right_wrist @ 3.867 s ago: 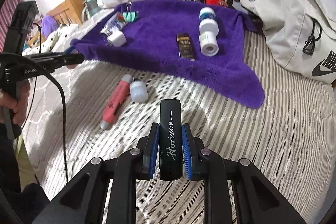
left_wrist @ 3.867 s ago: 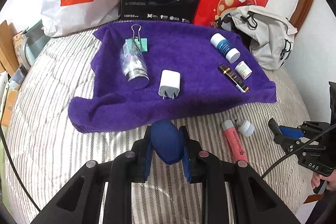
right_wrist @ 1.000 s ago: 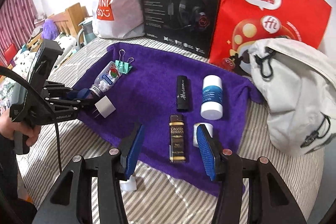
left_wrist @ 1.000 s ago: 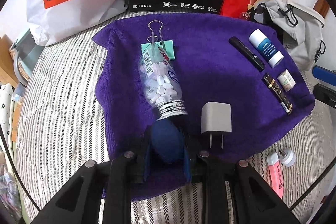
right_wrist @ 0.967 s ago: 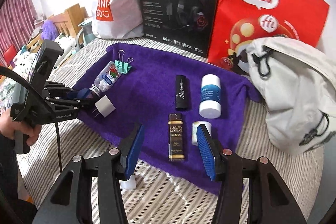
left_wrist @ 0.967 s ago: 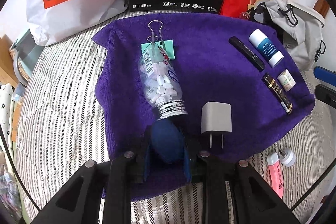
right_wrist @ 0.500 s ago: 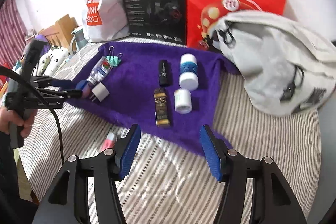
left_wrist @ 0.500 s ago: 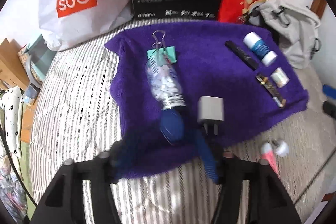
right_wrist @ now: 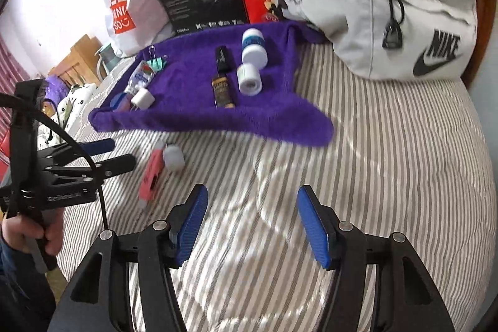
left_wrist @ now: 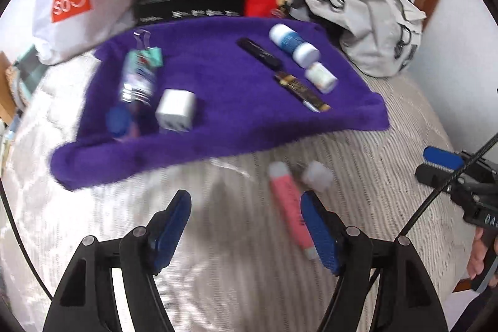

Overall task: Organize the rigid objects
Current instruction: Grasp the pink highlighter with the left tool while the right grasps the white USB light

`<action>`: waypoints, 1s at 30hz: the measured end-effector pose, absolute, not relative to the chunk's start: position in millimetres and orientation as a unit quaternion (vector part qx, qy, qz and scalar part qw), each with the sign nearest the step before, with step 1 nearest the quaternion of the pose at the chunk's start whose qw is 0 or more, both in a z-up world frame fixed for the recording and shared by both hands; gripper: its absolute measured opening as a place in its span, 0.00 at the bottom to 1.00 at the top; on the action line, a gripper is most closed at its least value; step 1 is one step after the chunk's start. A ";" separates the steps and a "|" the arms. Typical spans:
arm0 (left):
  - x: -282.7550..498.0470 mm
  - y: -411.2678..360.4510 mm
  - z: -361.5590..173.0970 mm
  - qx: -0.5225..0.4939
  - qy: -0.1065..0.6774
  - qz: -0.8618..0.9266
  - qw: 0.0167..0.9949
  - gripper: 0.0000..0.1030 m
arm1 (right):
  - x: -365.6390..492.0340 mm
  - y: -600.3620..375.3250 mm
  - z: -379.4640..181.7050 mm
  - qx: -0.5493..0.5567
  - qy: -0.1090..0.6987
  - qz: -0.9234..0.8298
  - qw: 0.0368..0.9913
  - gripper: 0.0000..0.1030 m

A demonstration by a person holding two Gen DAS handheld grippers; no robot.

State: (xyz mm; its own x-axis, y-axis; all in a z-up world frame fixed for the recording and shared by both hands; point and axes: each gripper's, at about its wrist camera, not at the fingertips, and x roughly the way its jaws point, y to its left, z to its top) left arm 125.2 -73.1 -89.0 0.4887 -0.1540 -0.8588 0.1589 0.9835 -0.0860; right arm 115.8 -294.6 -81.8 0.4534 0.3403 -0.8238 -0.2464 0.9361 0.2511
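Blue cap (left_wrist: 118,121) now released onto purple towel (left_wrist: 224,77); both grippers wide, empty. Left off towel: pink tube (left_wrist: 291,201), small white bottle (left_wrist: 317,174).

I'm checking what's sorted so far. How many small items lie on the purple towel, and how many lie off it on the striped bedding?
On the purple towel: 8
On the striped bedding: 2, a pink tube and a small white bottle
Total: 10
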 end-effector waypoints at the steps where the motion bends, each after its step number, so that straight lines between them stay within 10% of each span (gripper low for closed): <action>1: 125.4 -78.3 -93.1 0.004 0.502 -0.093 0.860 0.69 | 112.9 -294.9 -83.5 0.047 0.496 0.171 0.850 0.58; 8: 126.7 -97.9 -111.0 0.036 0.512 -0.074 0.855 0.69 | 103.4 -298.0 -96.9 0.046 0.511 0.163 0.842 0.58; 17: 122.1 -97.1 -112.0 0.054 0.488 -0.048 0.870 0.33 | 103.0 -298.8 -100.5 0.042 0.516 0.166 0.840 0.58; 30: 122.0 -104.4 -112.9 0.083 0.479 -0.089 0.869 0.16 | 106.3 -298.6 -105.8 0.034 0.527 0.156 0.835 0.58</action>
State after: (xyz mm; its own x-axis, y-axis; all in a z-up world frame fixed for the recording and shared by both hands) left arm 122.0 -104.4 -112.9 0.5244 -0.0750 -0.8482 0.2346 0.9703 0.0593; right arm 106.3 -298.6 -105.8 0.3963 0.2973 -0.8686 -0.2249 0.9487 0.2222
